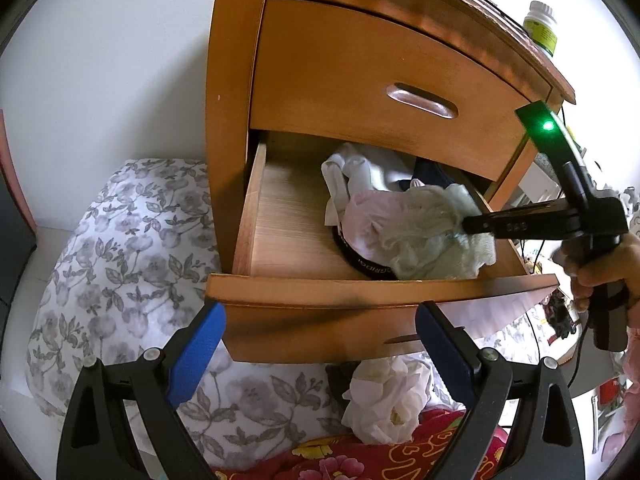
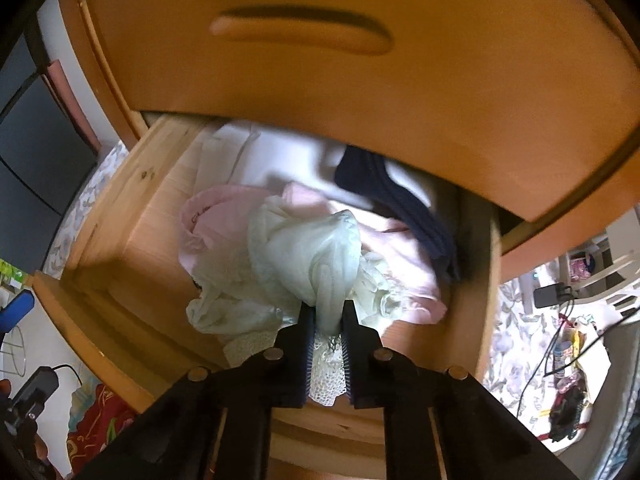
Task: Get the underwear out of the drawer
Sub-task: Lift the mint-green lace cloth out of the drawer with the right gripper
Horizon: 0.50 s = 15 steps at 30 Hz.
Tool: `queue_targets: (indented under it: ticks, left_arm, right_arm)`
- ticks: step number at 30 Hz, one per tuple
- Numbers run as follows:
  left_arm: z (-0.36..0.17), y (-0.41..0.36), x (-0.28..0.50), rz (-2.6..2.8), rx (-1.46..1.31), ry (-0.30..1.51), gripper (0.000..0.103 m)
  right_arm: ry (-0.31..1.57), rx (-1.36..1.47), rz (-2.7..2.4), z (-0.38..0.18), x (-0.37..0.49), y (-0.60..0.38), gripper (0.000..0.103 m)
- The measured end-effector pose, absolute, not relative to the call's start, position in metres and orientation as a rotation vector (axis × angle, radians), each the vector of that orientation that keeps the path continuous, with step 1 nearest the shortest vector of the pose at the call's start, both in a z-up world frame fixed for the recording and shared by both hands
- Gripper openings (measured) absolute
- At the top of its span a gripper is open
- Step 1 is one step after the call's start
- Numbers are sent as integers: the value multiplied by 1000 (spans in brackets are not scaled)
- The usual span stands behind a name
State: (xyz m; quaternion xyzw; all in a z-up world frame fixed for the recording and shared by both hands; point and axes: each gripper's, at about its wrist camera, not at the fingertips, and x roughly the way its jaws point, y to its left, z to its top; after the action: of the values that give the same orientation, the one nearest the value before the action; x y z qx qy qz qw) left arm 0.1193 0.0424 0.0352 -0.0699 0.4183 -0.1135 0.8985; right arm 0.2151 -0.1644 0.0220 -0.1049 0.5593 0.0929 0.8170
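Observation:
The lower drawer (image 1: 280, 284) (image 2: 120, 240) of a wooden nightstand stands pulled out, with a heap of underwear in it. On top lies a pale green lacy piece (image 1: 432, 236) (image 2: 308, 256). My right gripper (image 2: 327, 310) (image 1: 470, 226) is shut on a bunched fold of that green piece, which is drawn up a little from the heap. Pink underwear (image 2: 212, 216) (image 1: 368, 220), white cloth (image 1: 352, 168) and a dark blue garment (image 2: 400, 200) lie under and behind it. My left gripper (image 1: 320, 320) is open below the drawer front, with nothing between its blue pads.
The shut upper drawer (image 1: 380, 80) overhangs the back of the open one. A floral pillow (image 1: 120, 248) lies left of the nightstand. White crumpled cloth (image 1: 392, 400) rests on red bedding below the drawer. A bottle (image 1: 541, 28) stands on the nightstand top. Cables and clutter lie at the right.

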Motion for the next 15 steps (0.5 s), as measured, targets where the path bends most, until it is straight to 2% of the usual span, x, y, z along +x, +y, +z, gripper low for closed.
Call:
queue_targets:
  ticks: [15]
  left_arm:
    - [47,40,108,-225,-132,869,96]
  right_arm:
    - [1012,-193,181,94,189,-180,12]
